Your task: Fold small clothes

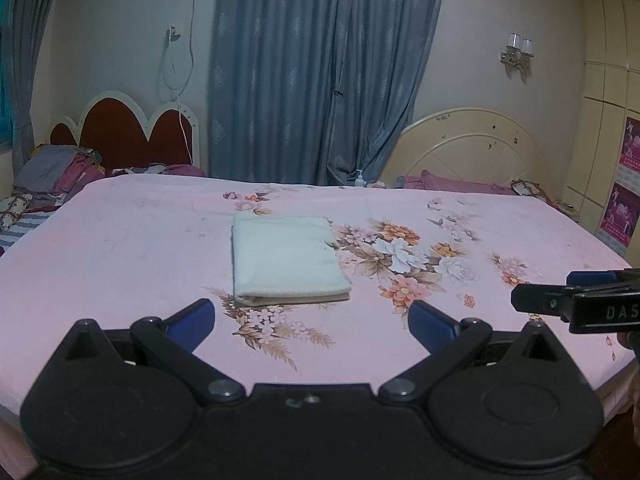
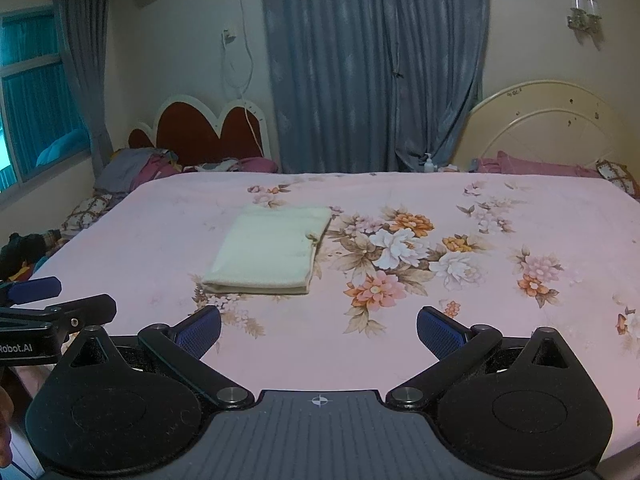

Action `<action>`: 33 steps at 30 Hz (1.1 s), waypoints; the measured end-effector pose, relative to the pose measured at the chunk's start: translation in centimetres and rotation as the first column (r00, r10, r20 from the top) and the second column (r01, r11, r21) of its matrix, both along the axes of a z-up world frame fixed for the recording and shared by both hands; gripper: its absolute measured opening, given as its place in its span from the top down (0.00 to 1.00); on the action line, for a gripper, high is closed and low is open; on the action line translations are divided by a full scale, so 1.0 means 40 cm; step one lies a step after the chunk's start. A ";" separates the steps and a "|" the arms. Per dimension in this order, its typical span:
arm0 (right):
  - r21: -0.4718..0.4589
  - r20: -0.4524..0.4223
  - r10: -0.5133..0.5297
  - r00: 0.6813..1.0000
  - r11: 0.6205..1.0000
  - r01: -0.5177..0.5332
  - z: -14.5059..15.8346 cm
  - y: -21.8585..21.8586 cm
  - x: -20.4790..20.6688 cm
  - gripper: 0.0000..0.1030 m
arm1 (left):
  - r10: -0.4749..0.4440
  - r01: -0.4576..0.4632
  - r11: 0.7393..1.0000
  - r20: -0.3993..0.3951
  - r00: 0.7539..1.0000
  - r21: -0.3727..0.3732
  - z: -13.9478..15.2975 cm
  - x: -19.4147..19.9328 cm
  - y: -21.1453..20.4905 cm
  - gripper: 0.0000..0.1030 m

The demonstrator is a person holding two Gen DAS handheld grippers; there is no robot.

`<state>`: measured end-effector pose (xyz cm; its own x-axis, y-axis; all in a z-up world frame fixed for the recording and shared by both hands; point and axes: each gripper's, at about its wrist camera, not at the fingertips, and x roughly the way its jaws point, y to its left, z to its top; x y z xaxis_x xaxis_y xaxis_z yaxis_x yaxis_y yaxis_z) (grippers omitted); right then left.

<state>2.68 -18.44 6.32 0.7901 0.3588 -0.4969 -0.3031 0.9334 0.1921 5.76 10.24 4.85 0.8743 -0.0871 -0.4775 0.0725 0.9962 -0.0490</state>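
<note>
A folded pale cloth [image 1: 286, 260] lies flat on the pink flowered bedsheet [image 1: 140, 248], near the middle of the bed and a little to the left of the big printed flower cluster [image 1: 404, 256]. It is a neat rectangle with several layers stacked. Its long axis runs away from the cameras, toward the blue curtain [image 1: 320, 68] at the far side of the bed, and its short near edge faces the grippers. That near edge shows the thick rounded fold with the layers visible under it. On the right-hand long side, toward the far end, a small bit of fabric sticks out past the edge. In the right wrist view the same cloth [image 2: 272, 248] appears slightly skewed, its far end leaning to the right.

The left gripper [image 1: 312, 326] hovers over the near edge of the bed, its jaws spread wide with nothing between them. The cloth sits just beyond its blue fingertips [image 1: 196, 318], not touching them. The right gripper [image 2: 319, 332] is held beside it, to the right, also spread wide and holding nothing, pointing at bare sheet and flowers to the right of the cloth. Each gripper shows at the edge of the other's view.

Behind the bed stand a red headboard [image 1: 132, 132] on the left and a cream one [image 1: 476, 148] on the right.
</note>
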 end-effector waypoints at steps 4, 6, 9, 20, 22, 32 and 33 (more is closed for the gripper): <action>0.001 0.001 -0.004 1.000 1.000 0.004 0.000 0.000 -0.001 0.00 | 0.000 0.000 1.000 0.000 1.000 0.002 0.000 -0.001 -0.001 0.01; 0.001 0.001 -0.002 1.000 1.000 0.002 0.000 -0.001 -0.001 0.00 | 0.001 -0.001 1.000 0.001 1.000 0.001 0.000 0.000 0.000 0.01; -0.001 0.001 -0.003 1.000 1.000 0.003 0.001 -0.003 -0.001 0.00 | 0.001 -0.001 1.000 0.000 1.000 0.001 0.000 0.001 0.001 0.01; -0.007 0.001 0.002 1.000 1.000 -0.002 0.006 0.002 0.002 0.00 | 0.010 -0.010 1.000 -0.002 1.000 0.000 -0.001 0.005 0.009 0.01; -0.006 0.002 0.003 1.000 1.000 -0.003 0.007 0.002 0.004 0.00 | 0.013 -0.013 1.000 -0.001 1.000 0.000 -0.002 0.008 0.012 0.01; -0.006 0.006 0.011 1.000 1.000 -0.011 0.002 0.012 0.012 0.00 | 0.013 -0.013 1.000 0.005 1.000 0.004 -0.004 0.013 0.017 0.01; -0.006 0.006 0.012 1.000 1.000 -0.012 0.002 0.013 0.014 0.00 | 0.013 -0.013 1.000 0.006 1.000 0.003 -0.004 0.013 0.017 0.01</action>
<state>3.22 -17.94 6.39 0.7888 0.3655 -0.4942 -0.3157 0.9308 0.1845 6.30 10.93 4.70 0.8783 -0.0741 -0.4724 0.0599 0.9972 -0.0451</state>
